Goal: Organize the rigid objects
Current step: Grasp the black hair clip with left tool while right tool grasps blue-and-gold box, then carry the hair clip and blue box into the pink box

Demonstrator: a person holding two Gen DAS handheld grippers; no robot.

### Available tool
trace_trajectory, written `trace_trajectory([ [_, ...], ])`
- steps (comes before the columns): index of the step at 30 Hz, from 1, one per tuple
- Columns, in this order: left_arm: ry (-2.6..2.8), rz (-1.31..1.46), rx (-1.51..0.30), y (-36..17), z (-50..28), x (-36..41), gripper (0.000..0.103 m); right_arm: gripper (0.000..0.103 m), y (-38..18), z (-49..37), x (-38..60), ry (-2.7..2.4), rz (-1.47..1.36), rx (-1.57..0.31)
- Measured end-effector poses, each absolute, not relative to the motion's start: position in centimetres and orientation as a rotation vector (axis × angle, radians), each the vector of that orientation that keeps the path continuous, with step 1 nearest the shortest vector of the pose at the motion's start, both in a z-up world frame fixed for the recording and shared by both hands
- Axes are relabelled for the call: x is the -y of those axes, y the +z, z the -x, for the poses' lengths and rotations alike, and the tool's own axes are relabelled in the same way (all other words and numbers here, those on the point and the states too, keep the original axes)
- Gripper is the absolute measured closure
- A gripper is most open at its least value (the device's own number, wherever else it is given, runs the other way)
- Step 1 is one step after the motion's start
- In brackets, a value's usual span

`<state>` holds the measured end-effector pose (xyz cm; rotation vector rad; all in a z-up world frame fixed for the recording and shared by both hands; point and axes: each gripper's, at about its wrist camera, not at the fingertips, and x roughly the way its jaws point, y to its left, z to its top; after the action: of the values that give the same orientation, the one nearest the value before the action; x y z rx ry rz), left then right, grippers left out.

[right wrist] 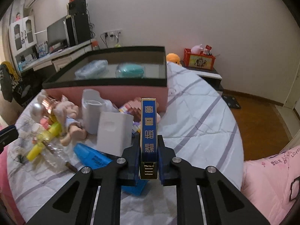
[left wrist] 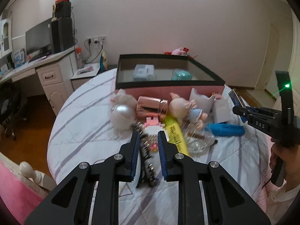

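Blue box (right wrist: 149, 131) clenched upright in right claw (right wrist: 149, 140); left claw (left wrist: 148, 136) grips spiked strip (left wrist: 147, 157).

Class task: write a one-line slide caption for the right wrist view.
Right gripper clamps a blue-and-gold box above a cluttered bed, the open pink storage box beyond.

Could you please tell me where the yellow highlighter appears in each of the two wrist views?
Left wrist: the yellow highlighter lies just right of centre, beside the right finger of the left claw.
Right wrist: it lies at the lower left, left of the doll.
Shared landmark: the pink box behind the pile.
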<state>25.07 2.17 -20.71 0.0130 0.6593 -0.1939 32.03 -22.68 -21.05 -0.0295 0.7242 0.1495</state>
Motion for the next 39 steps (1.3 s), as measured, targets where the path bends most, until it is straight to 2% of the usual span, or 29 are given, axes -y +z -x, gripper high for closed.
trace_trajectory([
  [6,-0.146,-0.001,-0.705,-21.6,-24.9,-2.8,0.083,0.088,-20.1,-31.9,22.2,0.178,0.033,-0.71],
  [7,-0.131,0.029,-0.71,-21.9,-24.8,-3.5,0.074,0.088,-20.2,-32.0,22.2,0.179,0.029,-0.715],
  [8,-0.118,0.051,-0.712,-22.0,-24.7,-4.1,0.059,0.088,-20.4,-32.0,22.3,0.176,0.026,-0.714],
  [10,-0.093,0.078,-0.754,-22.8,-24.9,-4.8,0.046,0.088,-20.8,-32.2,22.3,0.18,0.013,-0.727],
  [15,-0.135,0.1,-0.835,-24.8,-25.5,-3.9,0.045,0.088,-21.1,-32.0,22.2,0.194,0.003,-0.725],
  [16,-0.12,0.071,-0.836,-25.2,-25.8,-3.4,0.046,0.088,-21.0,-32.1,22.1,0.197,0.005,-0.726],
  [18,-0.078,0.003,-0.825,-25.5,-26.0,-2.6,0.06,0.088,-21.0,-32.0,22.1,0.203,0.003,-0.724],
  [19,-0.064,-0.026,-0.812,-25.4,-25.9,-2.4,0.077,0.088,-21.0,-31.9,22.1,0.203,0.003,-0.723],
  [30,-0.129,0.013,-0.735,-22.4,-24.3,-3.6,0.079,0.088,-19.8,-31.0,21.7,0.234,-0.004,-0.687],
  [31,-0.137,0.015,-0.725,-22.0,-24.3,-3.6,0.084,0.088,-19.6,-31.1,21.5,0.241,-0.002,-0.686],
  [32,-0.143,0.015,-0.717,-21.5,-24.4,-3.5,0.103,0.088,-19.4,-31.1,21.4,0.245,-0.001,-0.682],
  [37,-0.124,-0.018,-0.803,-23.0,-25.0,-3.2,0.101,0.088,-19.0,-31.3,20.7,0.264,0.009,-0.687],
  [39,-0.108,-0.015,-0.815,-24.0,-24.6,-3.6,0.093,0.088,-19.3,-31.2,20.8,0.264,0.001,-0.687],
])
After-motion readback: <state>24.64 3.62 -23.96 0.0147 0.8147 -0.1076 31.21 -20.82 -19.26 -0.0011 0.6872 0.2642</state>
